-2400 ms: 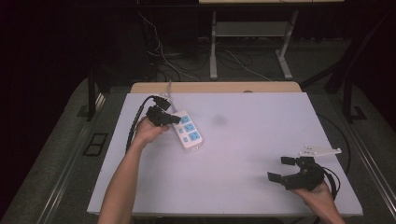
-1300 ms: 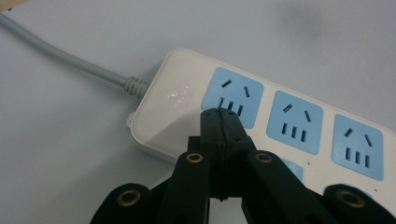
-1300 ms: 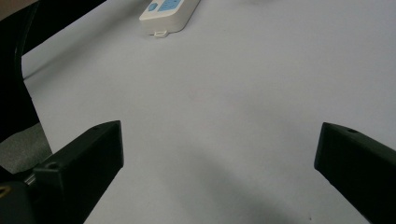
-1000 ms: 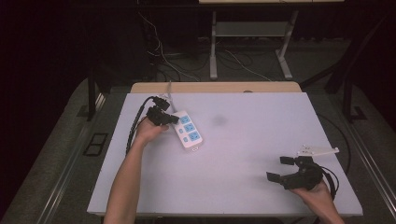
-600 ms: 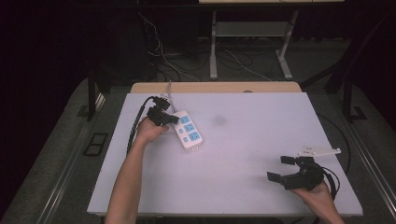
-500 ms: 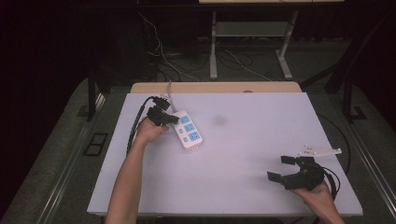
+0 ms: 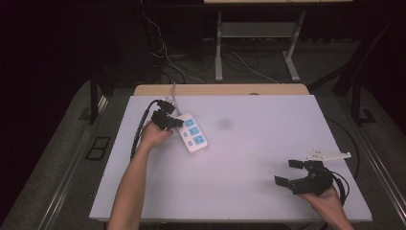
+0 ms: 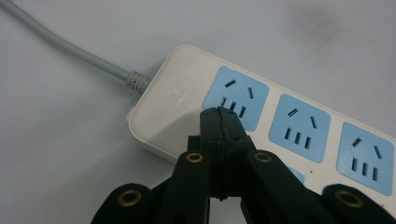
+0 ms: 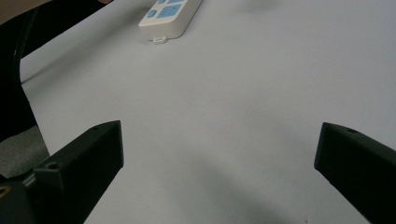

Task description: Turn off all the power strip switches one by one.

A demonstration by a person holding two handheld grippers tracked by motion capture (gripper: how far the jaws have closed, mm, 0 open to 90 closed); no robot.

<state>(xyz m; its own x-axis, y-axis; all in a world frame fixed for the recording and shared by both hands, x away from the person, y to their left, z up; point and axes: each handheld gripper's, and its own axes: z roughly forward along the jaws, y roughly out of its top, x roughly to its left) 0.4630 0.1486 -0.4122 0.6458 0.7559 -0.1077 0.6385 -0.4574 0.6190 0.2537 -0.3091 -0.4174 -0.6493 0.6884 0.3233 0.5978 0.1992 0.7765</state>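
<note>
While left tongs (image 8: pixel 219 119) pressed together over power strip (image 8: pixel 280 126), right tongs (image 7: pixel 290 172) gape wide above table (image 7: pixel 268 124).

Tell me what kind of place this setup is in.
Probably a lab or recording workspace: a plain white table on a dark carpeted floor, loose cables running behind it, and a metal-legged bench against a dark backdrop.

The power strip (image 8: pixel 261 126) runs off the right edge in the left gripper view. The left gripper (image 8: pixel 218 122) hides part of it. Its grey cord (image 8: pixel 65 46) leaves the top left corner.
</note>
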